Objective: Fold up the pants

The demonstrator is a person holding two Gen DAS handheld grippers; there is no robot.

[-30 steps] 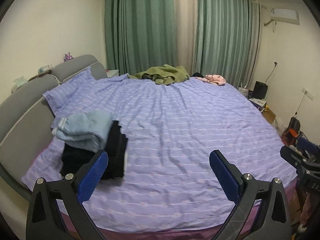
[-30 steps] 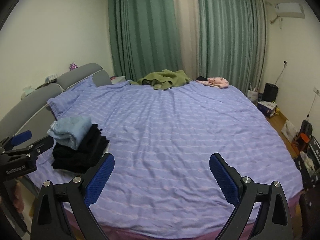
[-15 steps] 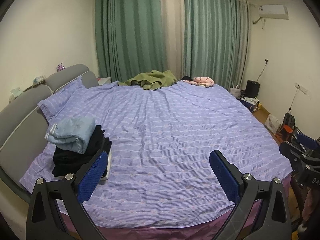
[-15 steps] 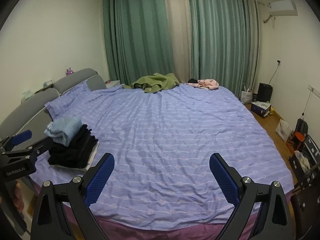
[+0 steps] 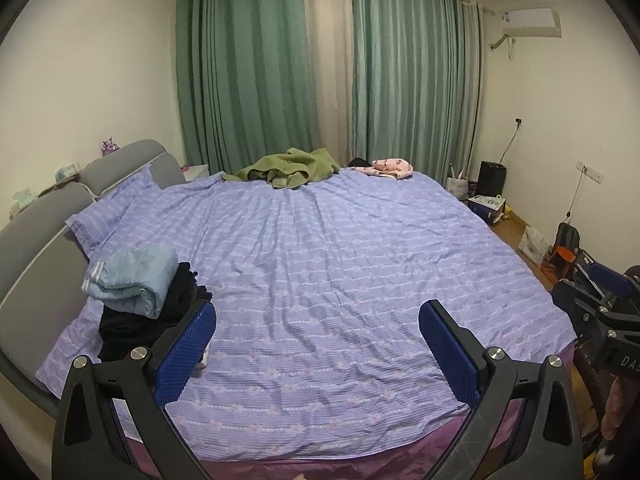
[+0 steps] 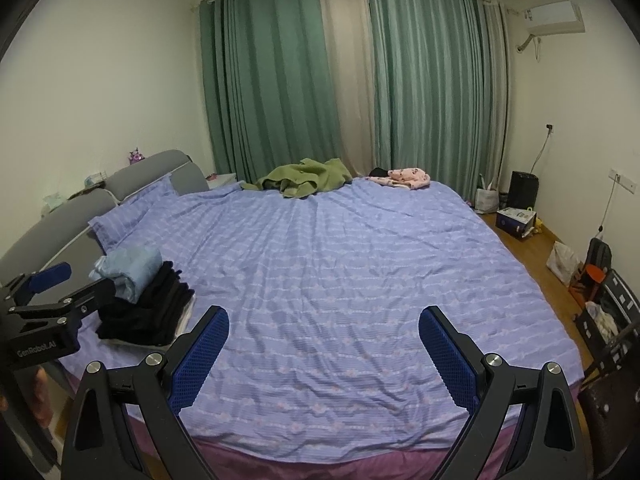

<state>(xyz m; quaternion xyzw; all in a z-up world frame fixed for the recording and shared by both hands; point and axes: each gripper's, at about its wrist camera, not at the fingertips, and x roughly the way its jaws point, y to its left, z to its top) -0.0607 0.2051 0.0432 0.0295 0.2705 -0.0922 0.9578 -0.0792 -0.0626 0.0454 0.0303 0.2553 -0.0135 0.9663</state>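
A stack of folded clothes lies at the bed's near left: light blue folded pants [image 5: 132,278] [image 6: 130,268] on top of black folded garments [image 5: 160,316] [image 6: 152,312]. My left gripper [image 5: 318,344] is open and empty, held back from the bed's near edge, right of the stack. My right gripper [image 6: 324,350] is open and empty, also over the near edge. Each gripper shows at the side of the other's view: the right one [image 5: 600,304] and the left one [image 6: 52,300].
The bed [image 5: 340,264] has a purple striped sheet, a pillow [image 5: 108,216] and a grey headboard [image 5: 36,240] at left. A crumpled green garment [image 5: 292,168] and a pink garment [image 5: 390,168] lie at the far edge by green curtains. Boxes and bags [image 6: 516,220] stand on the floor at right.
Both grippers have pulled back and risen from the bed, so more of the room shows. The clothes stack has not moved. Both grippers stay open.
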